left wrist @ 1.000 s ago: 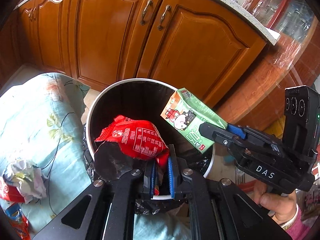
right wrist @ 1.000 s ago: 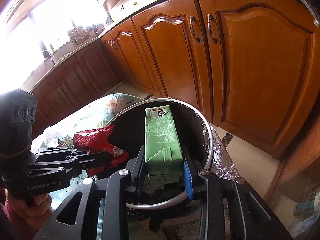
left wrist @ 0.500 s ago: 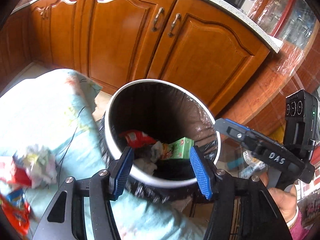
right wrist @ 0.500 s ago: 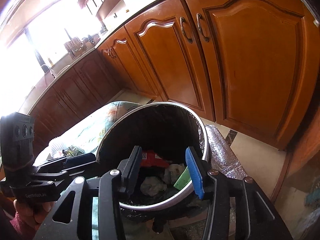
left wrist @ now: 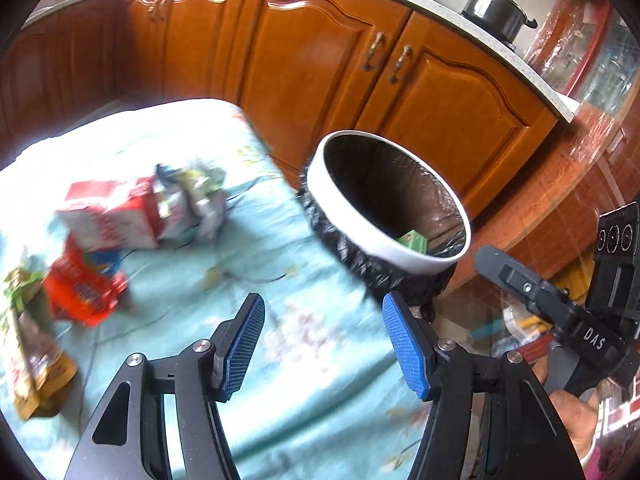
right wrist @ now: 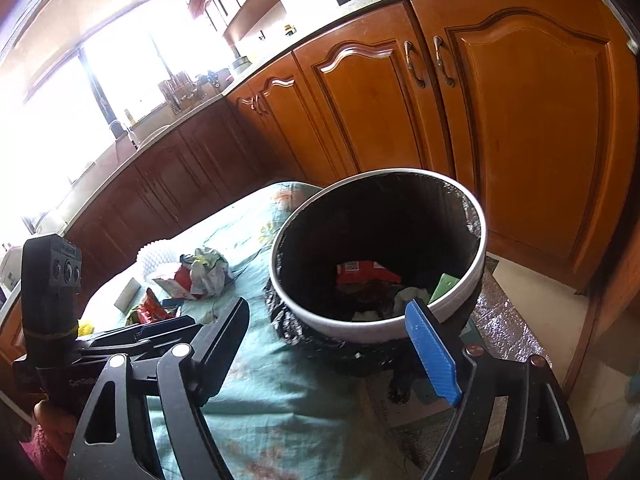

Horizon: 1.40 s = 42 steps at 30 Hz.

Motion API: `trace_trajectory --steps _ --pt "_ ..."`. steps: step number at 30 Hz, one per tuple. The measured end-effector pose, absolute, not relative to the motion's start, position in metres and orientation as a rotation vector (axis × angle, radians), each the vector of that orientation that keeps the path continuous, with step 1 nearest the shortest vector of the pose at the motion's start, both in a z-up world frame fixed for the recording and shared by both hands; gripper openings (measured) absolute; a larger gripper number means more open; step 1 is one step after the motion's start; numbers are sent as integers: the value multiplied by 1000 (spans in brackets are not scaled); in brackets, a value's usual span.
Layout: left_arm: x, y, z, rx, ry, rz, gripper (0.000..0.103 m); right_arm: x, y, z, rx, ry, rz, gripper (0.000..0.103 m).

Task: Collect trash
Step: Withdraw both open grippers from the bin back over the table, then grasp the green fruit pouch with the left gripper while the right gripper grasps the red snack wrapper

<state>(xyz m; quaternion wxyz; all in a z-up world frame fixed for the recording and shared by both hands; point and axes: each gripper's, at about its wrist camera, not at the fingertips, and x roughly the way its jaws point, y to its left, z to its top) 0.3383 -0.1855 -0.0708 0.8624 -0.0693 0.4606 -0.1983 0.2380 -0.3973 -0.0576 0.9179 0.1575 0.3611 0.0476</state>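
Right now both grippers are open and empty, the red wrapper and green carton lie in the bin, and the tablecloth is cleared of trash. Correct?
Not quite: the tablecloth isn't cleared. The left wrist view shows a red-and-white carton, crumpled paper and a red packet lying on it. The rest stands.

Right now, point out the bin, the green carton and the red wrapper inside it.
bin point(right wrist: 372, 330): right wrist view, white front rim.
green carton point(right wrist: 444, 286): right wrist view, its visible corner.
red wrapper point(right wrist: 366, 272): right wrist view, its top face.
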Motion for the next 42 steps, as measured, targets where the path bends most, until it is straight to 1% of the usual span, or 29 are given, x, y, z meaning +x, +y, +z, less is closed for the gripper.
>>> trace_trajectory --steps 6,13,21,27,36,39,41,42 --pt "300 -138 -67 -188 968 -337 61 231 -374 -65 364 751 151 82" --pt "264 -82 -56 -254 946 -241 61 223 -330 -67 326 756 217 83" --pt "234 -25 -43 -340 923 -133 61 233 -279 -78 293 819 329 83" --pt "231 0 -40 -375 922 -64 61 244 -249 -83 261 832 368 83" --pt "247 11 -44 -422 958 -33 61 270 -217 -91 235 866 424 82" --pt "254 12 -45 -429 975 -38 67 283 -210 -93 221 875 436 79" --pt "260 12 -47 -418 983 -28 68 293 -204 -95 216 886 444 70" --pt "263 11 -48 -410 989 -26 68 298 -202 -97 213 891 449 68"
